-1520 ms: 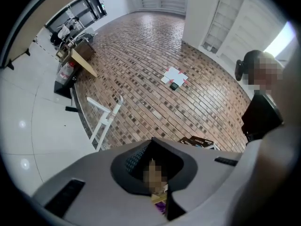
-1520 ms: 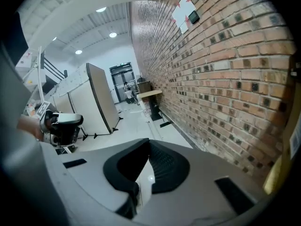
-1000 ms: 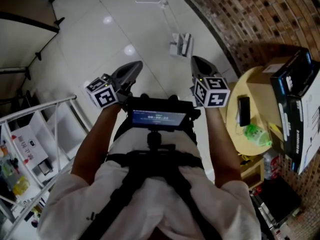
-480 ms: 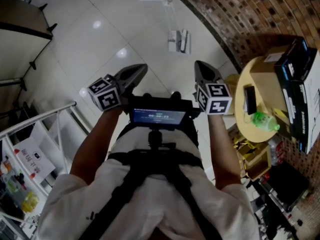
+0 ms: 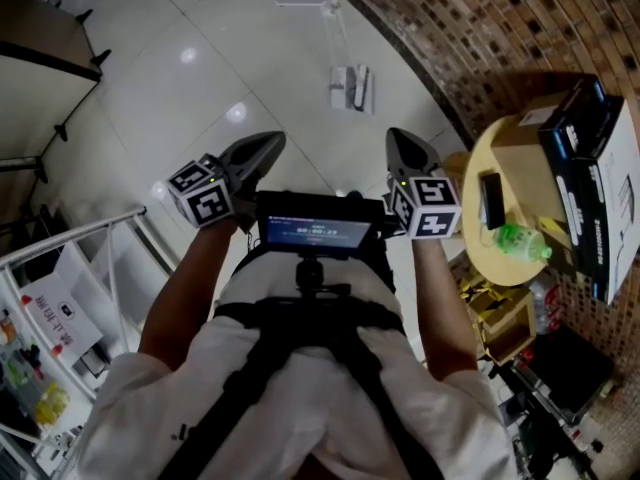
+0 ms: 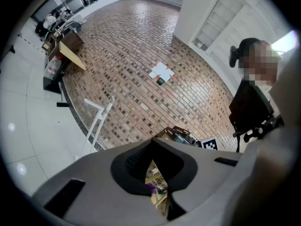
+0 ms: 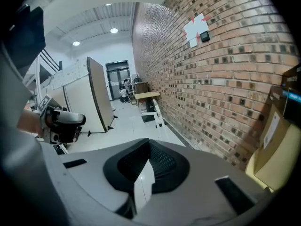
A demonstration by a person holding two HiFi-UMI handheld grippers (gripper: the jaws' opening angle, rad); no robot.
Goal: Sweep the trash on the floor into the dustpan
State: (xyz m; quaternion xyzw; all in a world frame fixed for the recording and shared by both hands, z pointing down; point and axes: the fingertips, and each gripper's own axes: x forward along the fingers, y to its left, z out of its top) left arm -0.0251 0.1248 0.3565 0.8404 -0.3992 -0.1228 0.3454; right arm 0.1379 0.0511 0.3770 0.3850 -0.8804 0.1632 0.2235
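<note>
Two hand-held grippers, left (image 5: 274, 140) and right (image 5: 394, 134), are carried at chest level, both clenched on nothing. Over the last second they have lifted slightly and the scene ahead has shifted a little. Nothing has been picked up, so sweeping is judged not yet begun. One white long-handled dustpan (image 5: 352, 88) stands on the floor (image 5: 200, 88) just beside the brick wall (image 5: 480, 28), well apart from both grippers.

Count: two grippers, one dustpan, one round tabletop (image 5: 515, 160) carrying one phone (image 5: 490, 200) and one green bottle (image 5: 520, 240). No trash can be made out on the floor.
</note>
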